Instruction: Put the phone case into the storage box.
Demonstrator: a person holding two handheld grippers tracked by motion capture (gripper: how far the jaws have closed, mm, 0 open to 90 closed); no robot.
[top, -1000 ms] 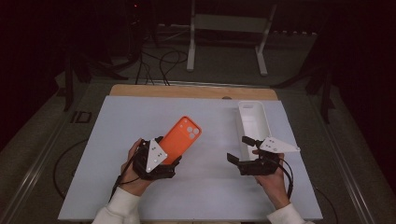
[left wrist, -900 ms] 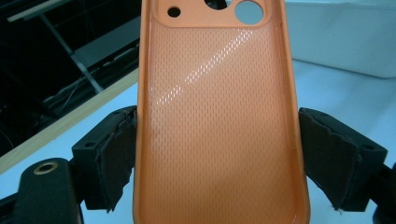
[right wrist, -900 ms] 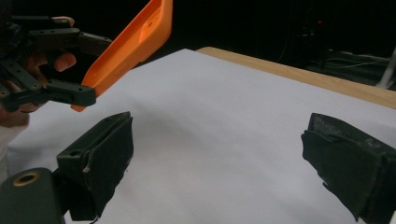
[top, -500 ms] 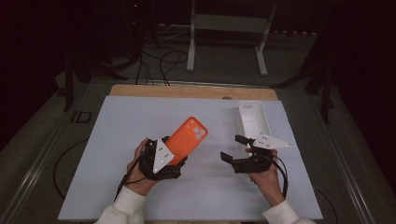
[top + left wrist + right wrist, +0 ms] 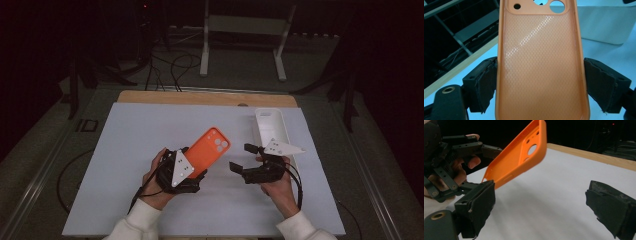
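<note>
Left gripper [image 5: 192, 176]: held low at the near edge of the tabletop [image 5: 130, 140], its fingers [image 5: 482, 82] clamped on the two long edges of the orange phone case [image 5: 207, 150], one pad on each side.

Orange phone case: lifted off the tabletop and tilted, camera cutouts at the far, upper end, slanting up and away toward the right gripper; in the left gripper view its textured inner face looks at the camera.

Right gripper [image 5: 241, 157]: near the person's right, just beside the case and not touching it, fingers [image 5: 477, 207] spread wide with nothing between them, pointing across toward the case.

Hands: the left hand [image 5: 155, 180] wraps the left gripper from below; the right hand [image 5: 277, 187] grips the right gripper's body, white sleeves showing at the bottom edge.

White tray [image 5: 270, 125]: a long, narrow open box lying flat on the tabletop, beyond the right gripper, toward the far right corner.

Tabletop: a pale sheet with a wooden strip [image 5: 200, 97] along its far edge.

Background: a white metal stand [image 5: 245, 30] and loose cables [image 5: 172, 65] on the dark floor behind.
</note>
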